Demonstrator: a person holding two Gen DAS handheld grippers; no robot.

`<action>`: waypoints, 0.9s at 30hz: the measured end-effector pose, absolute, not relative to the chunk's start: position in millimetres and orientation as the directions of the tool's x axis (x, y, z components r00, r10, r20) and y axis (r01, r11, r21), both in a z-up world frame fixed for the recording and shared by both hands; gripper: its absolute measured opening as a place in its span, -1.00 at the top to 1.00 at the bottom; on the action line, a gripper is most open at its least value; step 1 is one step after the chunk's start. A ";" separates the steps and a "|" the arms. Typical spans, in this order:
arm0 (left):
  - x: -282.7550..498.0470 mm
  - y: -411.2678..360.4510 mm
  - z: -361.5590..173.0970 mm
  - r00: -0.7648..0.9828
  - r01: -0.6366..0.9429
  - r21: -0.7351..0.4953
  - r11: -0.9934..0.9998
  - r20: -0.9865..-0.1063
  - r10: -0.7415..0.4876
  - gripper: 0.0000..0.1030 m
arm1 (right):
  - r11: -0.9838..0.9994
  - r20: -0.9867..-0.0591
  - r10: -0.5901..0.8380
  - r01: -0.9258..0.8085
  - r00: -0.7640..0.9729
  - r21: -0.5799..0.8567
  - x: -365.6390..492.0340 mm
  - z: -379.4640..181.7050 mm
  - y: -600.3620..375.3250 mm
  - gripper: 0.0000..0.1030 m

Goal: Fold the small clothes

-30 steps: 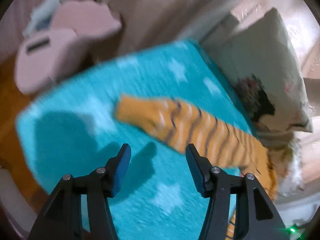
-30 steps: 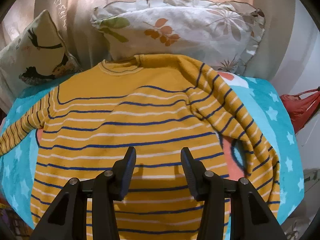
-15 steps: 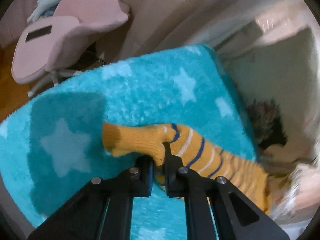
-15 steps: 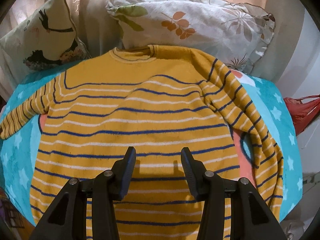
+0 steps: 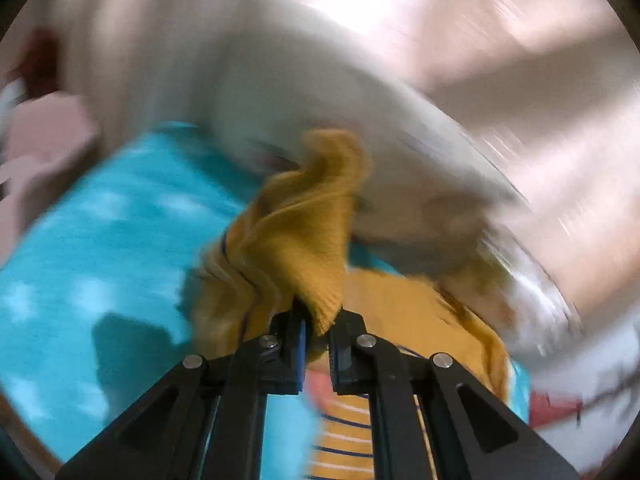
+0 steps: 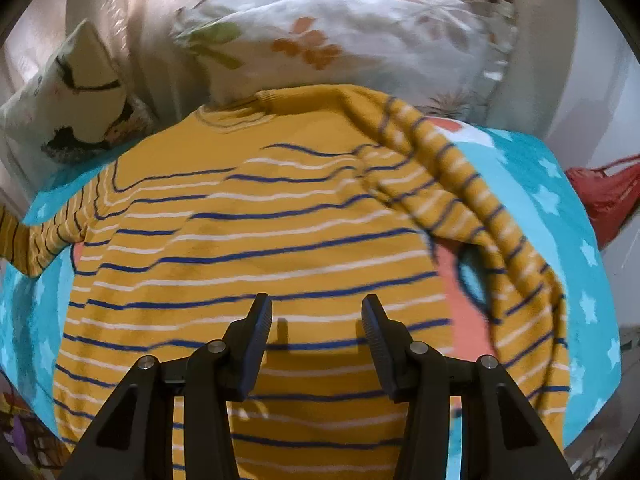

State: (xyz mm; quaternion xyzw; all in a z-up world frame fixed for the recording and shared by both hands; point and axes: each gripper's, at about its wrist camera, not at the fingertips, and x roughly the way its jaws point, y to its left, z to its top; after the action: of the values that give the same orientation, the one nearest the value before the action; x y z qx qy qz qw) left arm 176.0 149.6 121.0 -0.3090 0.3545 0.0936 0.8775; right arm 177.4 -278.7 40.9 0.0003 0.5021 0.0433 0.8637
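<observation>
The left wrist view is smeared by motion: the turquoise blanket (image 5: pixel 100 248), a pale cushion (image 5: pixel 320 92) and pinkish shapes at the left edge (image 5: pixel 36 136) show no clear outlines or pattern. The mustard sleeve cuff (image 5: pixel 308 232) hides the pads of the left gripper (image 5: pixel 318 334) where they pinch it. In the right wrist view, the striped sweater (image 6: pixel 256 248) runs out of frame below, its hem unseen behind the right gripper (image 6: pixel 316 334). Its left sleeve (image 6: pixel 28 240) is cut off at the left edge. The red item (image 6: pixel 604 200) at the right edge is too partial to identify.
</observation>
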 end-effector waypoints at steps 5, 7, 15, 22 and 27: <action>262.4 -14.8 106.4 0.674 -0.139 -0.516 0.845 -0.675 -0.301 0.84 | 0.999 -0.873 0.031 0.017 0.488 0.045 165.0 41.9 -343.9 0.01; 288.3 -72.4 91.9 0.613 -0.042 -0.548 0.835 -0.674 -0.412 0.82 | 0.998 -0.877 0.004 0.054 0.481 0.035 159.0 40.9 -370.6 0.01; 257.5 -153.7 68.1 0.471 0.123 -0.505 0.855 -0.728 -0.498 -0.14 | 0.996 -0.871 0.002 0.073 0.491 0.044 159.4 46.0 -418.1 0.01; 193.1 -38.2 61.6 0.522 -0.105 -0.369 0.924 -0.811 -0.264 -0.29 | 0.983 -0.844 0.181 -0.068 0.504 0.170 208.0 47.8 -366.9 0.00; 147.4 27.5 34.8 0.468 -0.309 -0.247 0.918 -0.880 -0.079 -0.29 | 0.970 -0.825 0.242 -0.106 0.510 0.219 261.5 37.9 -321.7 -0.24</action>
State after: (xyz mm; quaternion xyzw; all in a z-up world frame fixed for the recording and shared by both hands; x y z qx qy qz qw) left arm 147.4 27.5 34.8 -0.1899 0.5111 0.0687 0.8355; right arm 261.5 -321.7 37.9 0.0701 0.4846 0.1004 0.8661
